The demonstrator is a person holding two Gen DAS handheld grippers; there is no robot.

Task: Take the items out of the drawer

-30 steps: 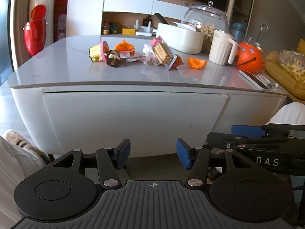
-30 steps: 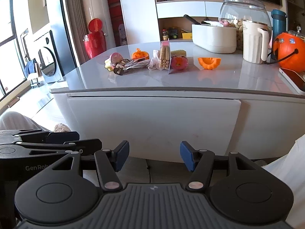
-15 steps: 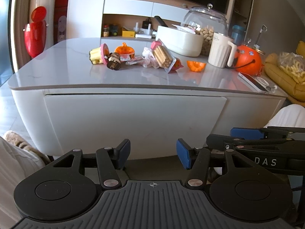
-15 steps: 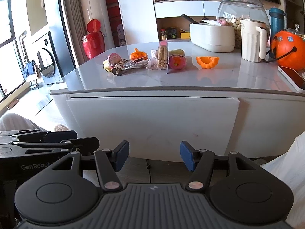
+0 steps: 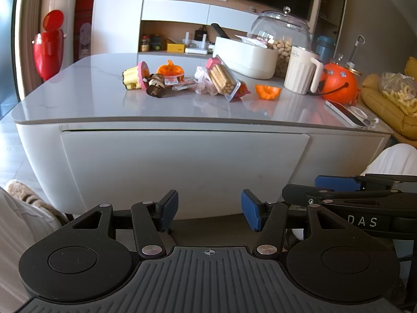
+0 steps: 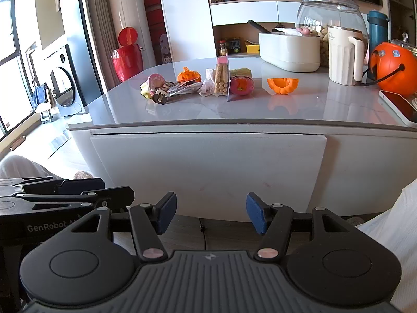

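Low in the left wrist view, the left gripper (image 5: 209, 210) hangs with its blue pads well apart and nothing between them, only floor and the white drawer front (image 5: 182, 167) beyond. That drawer front is closed, flush under the grey tabletop (image 5: 78, 104), with a thin dark seam along its top edge and down its right side. The tabletop's front lip overhangs the drawer a little and rounds off at the left corner. Bare floor lies between the fingertips and the cabinet foot — free room there. To the right, just beside this gripper, the right gripper (image 5: 336, 184) lies side-on. On the tabletop a cluster of snack packets (image 5: 219, 79) sits back from the lip, with a wide bare strip in front; an orange pumpkin bucket (image 5: 338, 83) and a phone (image 5: 346, 113) crowd the right edge.

From the right wrist view, the right gripper (image 6: 211, 215) is likewise spread about halfway, empty, pointing at the lower edge of the drawer front (image 6: 208, 172). The drawer's right edge shows as a clear vertical seam. The left gripper (image 6: 78, 185) lies at the left, close by. White cloth (image 6: 396, 224) of the person's clothing closes in at the right — less room on that side than toward the open floor at the left.
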